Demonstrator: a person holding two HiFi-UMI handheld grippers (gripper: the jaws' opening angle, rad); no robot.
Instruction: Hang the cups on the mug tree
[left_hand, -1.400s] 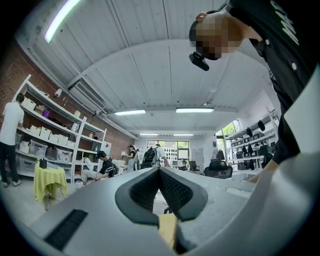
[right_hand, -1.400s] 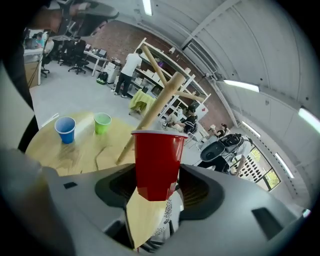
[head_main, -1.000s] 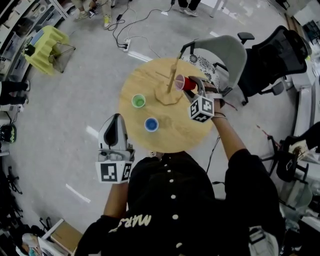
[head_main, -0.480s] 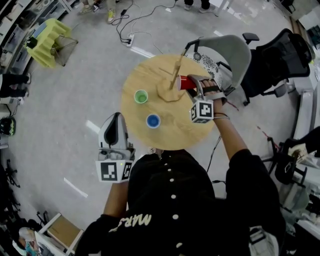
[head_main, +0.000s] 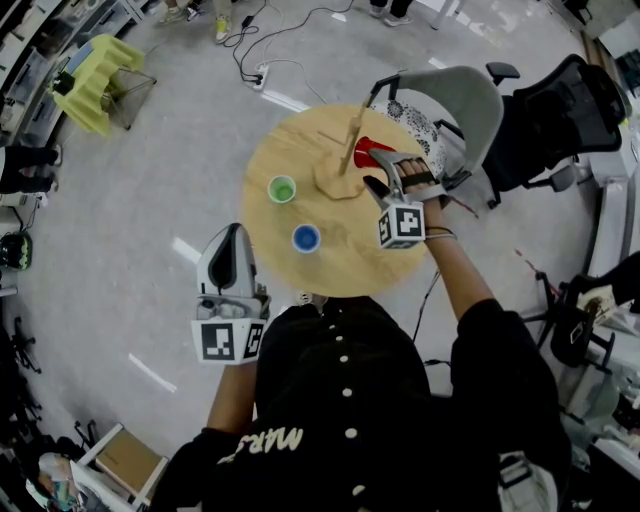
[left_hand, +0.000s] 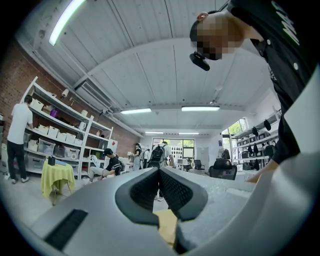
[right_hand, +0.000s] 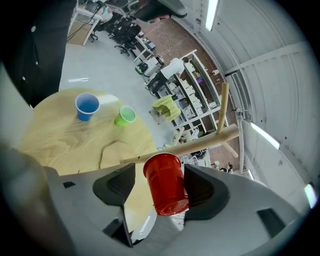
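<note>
A red cup (head_main: 372, 153) (right_hand: 166, 184) hangs on a side peg (right_hand: 200, 145) of the wooden mug tree (head_main: 346, 160), at the far side of the round wooden table (head_main: 350, 262). My right gripper (head_main: 384, 172) (right_hand: 160, 181) is open around it and its jaws have just been opening. The cup rests against the right pad, with a gap at the left pad. A green cup (head_main: 282, 189) (right_hand: 125, 115) and a blue cup (head_main: 306, 238) (right_hand: 87, 106) stand upright on the table. My left gripper (head_main: 233, 235) (left_hand: 159, 172) is shut and empty, held off the table's near left edge.
A grey office chair (head_main: 452, 105) and a black one (head_main: 560, 110) stand beyond the table's right side. A yellow-green covered stand (head_main: 95, 85) is on the floor at far left. Cables and a power strip (head_main: 262, 75) lie on the floor behind the table.
The right gripper's jaws have spread and the gripper has drawn back a little from the mug tree. The red cup stays on the peg. The left gripper has not moved.
</note>
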